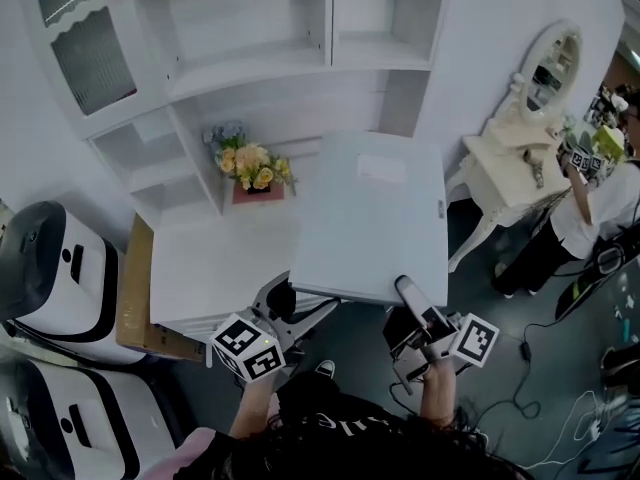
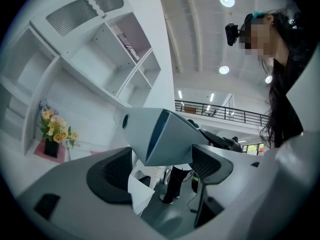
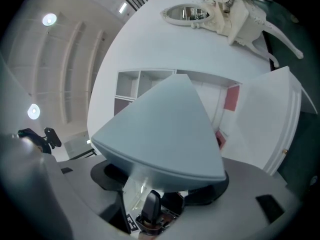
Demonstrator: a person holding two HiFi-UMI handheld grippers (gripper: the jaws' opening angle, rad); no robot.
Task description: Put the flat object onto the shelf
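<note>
1. Flat object: a large pale grey-blue panel (image 1: 370, 218) lies roughly level in front of the person. It covers the right part of the white table (image 1: 215, 258), with its far edge towards the white shelf unit (image 1: 250, 68). Whether that far edge touches the table cannot be told.
2. Left tongs (image 1: 298, 310): clamped on the panel's near edge close to its left corner. The left gripper view shows that corner filling the gap between the two dark pads.
3. Right tongs (image 1: 408, 294): clamped on the same near edge, further to the right. In the right gripper view the panel spreads over both pads.
4. Surroundings: a bunch of flowers (image 1: 252, 168) stands on the table at the foot of the shelf unit, just left of the panel's far corner.
5. Step in hand, as judged: two-handed carrying of the panel towards the shelf, with placing not yet done.
6. Next move, as judged: raise both tongs together to keep the panel level, steer its far edge into an open compartment clear of the flowers, then slide it in before letting go.
</note>
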